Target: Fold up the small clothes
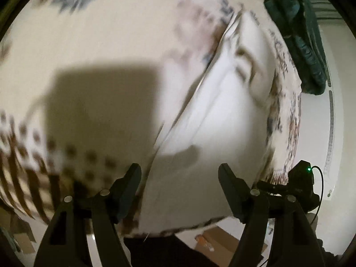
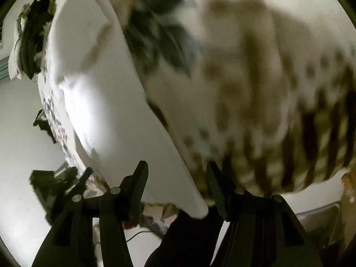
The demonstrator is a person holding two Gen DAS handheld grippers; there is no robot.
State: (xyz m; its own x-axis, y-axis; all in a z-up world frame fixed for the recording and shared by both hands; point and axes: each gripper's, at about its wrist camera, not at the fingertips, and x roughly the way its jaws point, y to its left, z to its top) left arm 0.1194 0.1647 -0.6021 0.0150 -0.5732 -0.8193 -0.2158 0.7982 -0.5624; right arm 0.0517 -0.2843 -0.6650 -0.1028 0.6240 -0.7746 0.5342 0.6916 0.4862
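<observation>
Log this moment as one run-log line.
left gripper: open | right gripper: open | white garment: flat on patterned cloth | fold: pending

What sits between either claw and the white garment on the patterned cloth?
Nothing visible. The left claw and right claw are both open right over the white garment, with no object in the gap. The dark green clothing lies beyond it, off to the side.
</observation>
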